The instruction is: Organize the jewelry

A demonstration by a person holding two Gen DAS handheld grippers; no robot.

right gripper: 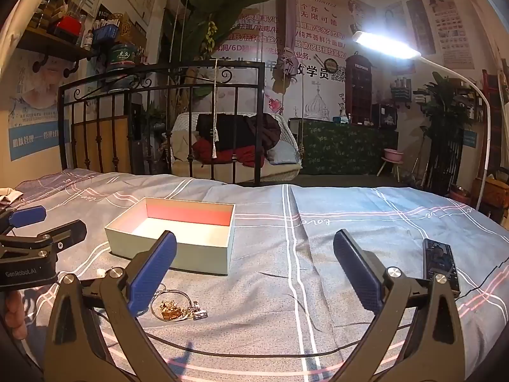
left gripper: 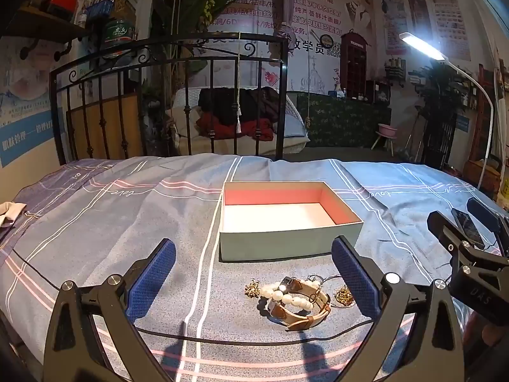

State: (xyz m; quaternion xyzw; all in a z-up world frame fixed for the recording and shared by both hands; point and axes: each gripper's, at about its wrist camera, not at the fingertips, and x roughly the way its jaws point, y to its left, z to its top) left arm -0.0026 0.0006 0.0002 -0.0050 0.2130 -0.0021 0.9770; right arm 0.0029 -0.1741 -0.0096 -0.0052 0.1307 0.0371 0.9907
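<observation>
Bedspread (left gripper: 111, 222) with an open, empty box (left gripper: 286, 245), a small heap of jewelry (left gripper: 296, 299) just in front of it, and two wide-open grippers holding nothing.

Left gripper (left gripper: 254, 277) hovers with the jewelry between its fingers, nearer the right one, untouched; right gripper (right gripper: 254, 273) has the heap beside its left finger. Pearl bracelet (left gripper: 286, 296), leather strap (left gripper: 305, 318) and gold charms (left gripper: 253, 289) lie tangled: light, limp, likely slippery and snag-prone. The strap looks the firmest place to pinch.

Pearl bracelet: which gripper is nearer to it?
Left. The pearl bracelet lies between the open left gripper's fingers; the right gripper hangs off to the bracelet's right.
</observation>
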